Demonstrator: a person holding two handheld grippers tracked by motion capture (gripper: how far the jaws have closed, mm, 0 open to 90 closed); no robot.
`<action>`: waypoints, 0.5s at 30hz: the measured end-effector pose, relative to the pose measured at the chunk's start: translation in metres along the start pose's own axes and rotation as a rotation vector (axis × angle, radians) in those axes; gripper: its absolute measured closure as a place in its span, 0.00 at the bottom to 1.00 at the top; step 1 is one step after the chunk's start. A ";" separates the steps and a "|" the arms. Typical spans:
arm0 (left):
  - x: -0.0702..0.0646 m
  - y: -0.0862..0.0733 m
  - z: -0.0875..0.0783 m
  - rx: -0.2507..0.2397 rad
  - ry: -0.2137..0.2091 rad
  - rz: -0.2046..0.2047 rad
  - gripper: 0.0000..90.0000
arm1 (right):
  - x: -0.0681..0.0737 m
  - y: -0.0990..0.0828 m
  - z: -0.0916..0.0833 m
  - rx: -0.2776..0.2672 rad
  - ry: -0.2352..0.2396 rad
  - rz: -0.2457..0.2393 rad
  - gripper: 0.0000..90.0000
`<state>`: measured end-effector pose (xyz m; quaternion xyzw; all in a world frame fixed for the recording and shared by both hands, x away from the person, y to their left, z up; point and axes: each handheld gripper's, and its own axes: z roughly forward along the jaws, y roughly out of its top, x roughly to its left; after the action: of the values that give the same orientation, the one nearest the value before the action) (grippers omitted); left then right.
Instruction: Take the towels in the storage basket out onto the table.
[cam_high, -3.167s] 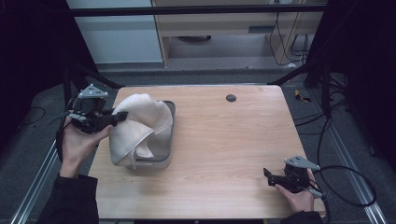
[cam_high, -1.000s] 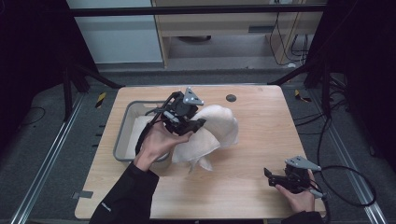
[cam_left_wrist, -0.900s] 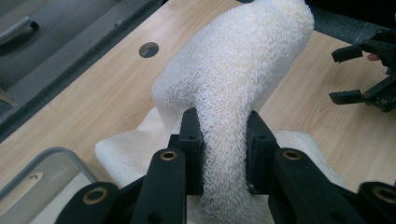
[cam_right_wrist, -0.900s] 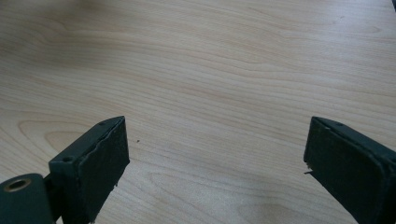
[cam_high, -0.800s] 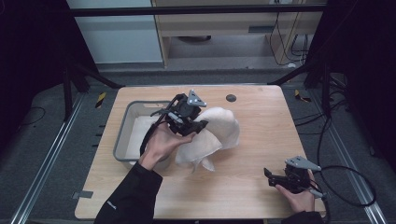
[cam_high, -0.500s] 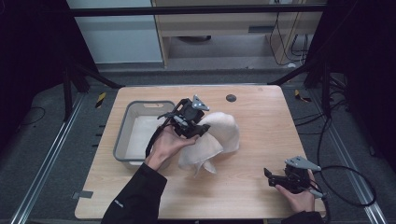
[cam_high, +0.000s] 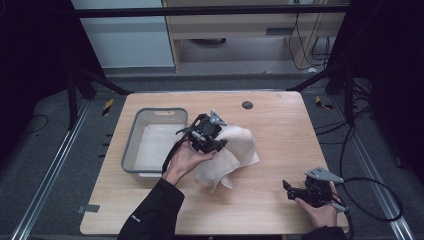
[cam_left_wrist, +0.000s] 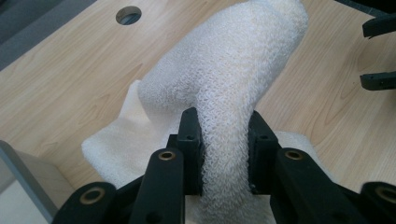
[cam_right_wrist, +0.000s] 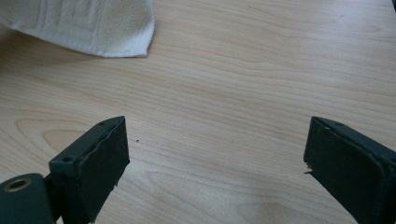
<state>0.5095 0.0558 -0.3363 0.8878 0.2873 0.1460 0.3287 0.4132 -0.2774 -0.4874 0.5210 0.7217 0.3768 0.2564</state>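
Observation:
A cream-white towel (cam_high: 235, 150) lies bunched on the wooden table, just right of a grey bin (cam_high: 131, 142). My left gripper (cam_high: 220, 143) is shut on a fold of the towel (cam_left_wrist: 233, 93), which passes between its two black pads (cam_left_wrist: 190, 149). A corner of the towel (cam_right_wrist: 93, 25) shows at the top left of the right gripper view. My right gripper (cam_high: 287, 189) rests low near the table's front right, its jaws wide apart over bare wood (cam_right_wrist: 215, 154), holding nothing.
The grey bin holds a pale cloth lining (cam_high: 152, 145). A round cable hole (cam_high: 246, 105) sits near the table's far edge. Black frame bars and cables stand around the table. Bare wood lies between the towel and the right gripper.
My left gripper carried the towel out of the grey bin and rightward to the middle of the table, lowering it. The right gripper has stayed put.

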 end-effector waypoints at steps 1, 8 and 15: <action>0.000 -0.003 0.004 0.000 -0.001 -0.008 0.79 | 0.000 0.000 0.000 0.001 0.000 -0.001 0.08; 0.000 -0.013 0.015 0.007 -0.020 -0.017 0.78 | 0.000 0.000 0.000 0.003 0.001 -0.006 0.08; 0.000 -0.021 0.023 0.020 -0.037 -0.012 0.77 | 0.000 0.000 0.000 0.003 0.000 -0.006 0.08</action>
<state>0.5108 0.0572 -0.3668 0.8918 0.2878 0.1249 0.3260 0.4133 -0.2770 -0.4878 0.5193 0.7239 0.3749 0.2564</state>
